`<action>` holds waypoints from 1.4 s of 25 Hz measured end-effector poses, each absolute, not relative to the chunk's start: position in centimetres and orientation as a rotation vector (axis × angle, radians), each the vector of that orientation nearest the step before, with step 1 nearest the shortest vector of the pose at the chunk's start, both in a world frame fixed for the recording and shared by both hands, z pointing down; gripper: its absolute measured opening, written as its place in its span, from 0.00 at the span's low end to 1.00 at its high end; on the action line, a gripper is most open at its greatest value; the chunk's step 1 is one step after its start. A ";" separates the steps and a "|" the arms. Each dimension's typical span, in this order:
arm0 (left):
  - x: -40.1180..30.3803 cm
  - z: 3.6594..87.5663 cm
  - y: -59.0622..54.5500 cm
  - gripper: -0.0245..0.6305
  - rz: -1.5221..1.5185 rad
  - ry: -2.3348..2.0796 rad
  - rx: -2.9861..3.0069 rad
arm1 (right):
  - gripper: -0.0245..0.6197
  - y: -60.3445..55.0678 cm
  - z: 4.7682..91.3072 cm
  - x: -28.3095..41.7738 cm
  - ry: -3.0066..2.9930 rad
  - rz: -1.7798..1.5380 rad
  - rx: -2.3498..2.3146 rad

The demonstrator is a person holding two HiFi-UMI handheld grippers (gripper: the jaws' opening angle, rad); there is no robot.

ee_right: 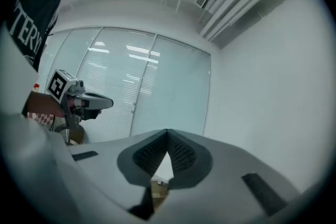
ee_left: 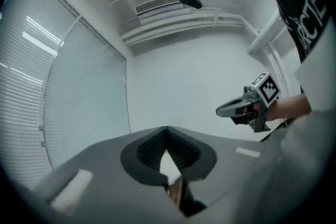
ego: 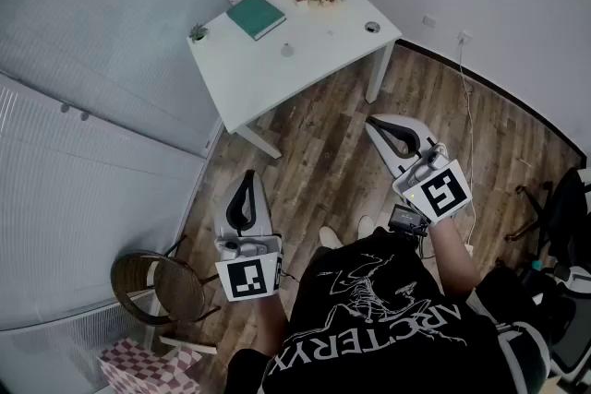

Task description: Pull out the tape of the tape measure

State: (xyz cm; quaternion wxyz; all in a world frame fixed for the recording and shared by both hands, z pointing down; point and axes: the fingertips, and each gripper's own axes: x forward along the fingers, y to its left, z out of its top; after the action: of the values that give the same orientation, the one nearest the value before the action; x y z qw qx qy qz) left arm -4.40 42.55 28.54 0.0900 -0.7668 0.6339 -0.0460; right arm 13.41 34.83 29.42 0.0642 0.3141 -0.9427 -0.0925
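My left gripper and right gripper hang over the floor, fingers clenched on nothing, well apart from the white counter. I cannot pick out the tape measure for sure; a small pale round thing there may be it. I should step close, release both, pin the case and pinch the tape's hook. My shirt reads ARC'TERYX.

Head view steeply down, gripper views upward, left sees right gripper, right sees left gripper
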 end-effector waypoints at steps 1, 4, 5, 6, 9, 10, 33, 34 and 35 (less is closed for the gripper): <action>-4.3 28.6 42.5 0.06 -0.136 1.887 -2.278 | 0.05 34.7 29.4 13.5 -2.849 -0.284 0.943; -3.9 28.7 42.3 0.06 -0.135 1.890 -2.277 | 0.05 34.5 29.2 13.5 -2.850 -0.310 0.929; -3.9 28.8 42.3 0.06 -0.134 1.892 -2.278 | 0.05 34.5 29.3 13.5 -2.847 -0.322 0.926; -3.8 28.8 42.2 0.06 -0.133 1.894 -2.278 | 0.05 34.4 29.3 13.4 -2.844 -0.325 0.922; -3.6 28.9 41.9 0.06 -0.135 1.903 -2.275 | 0.05 34.1 29.5 13.3 -2.852 -0.311 0.907; -3.5 28.9 41.7 0.06 -0.136 1.905 -2.273 | 0.05 33.9 29.5 13.4 -2.857 -0.306 0.904; -2.7 31.9 28.7 0.06 -0.200 1.966 -2.268 | 0.05 20.7 32.0 13.1 -2.923 -0.318 0.805; -3.7 32.0 27.0 0.06 -0.194 1.961 -2.268 | 0.05 19.1 32.3 12.1 -2.918 -0.315 0.803; -4.7 32.0 25.1 0.06 -0.183 1.950 -2.266 | 0.05 17.4 32.4 11.0 -2.912 -0.314 0.806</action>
State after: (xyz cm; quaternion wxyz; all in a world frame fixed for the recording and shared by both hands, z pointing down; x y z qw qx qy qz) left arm -4.75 25.11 32.03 0.0732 -0.7545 0.6493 -0.0609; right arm 11.05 17.36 32.41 0.0518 0.2648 -0.9574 -0.1032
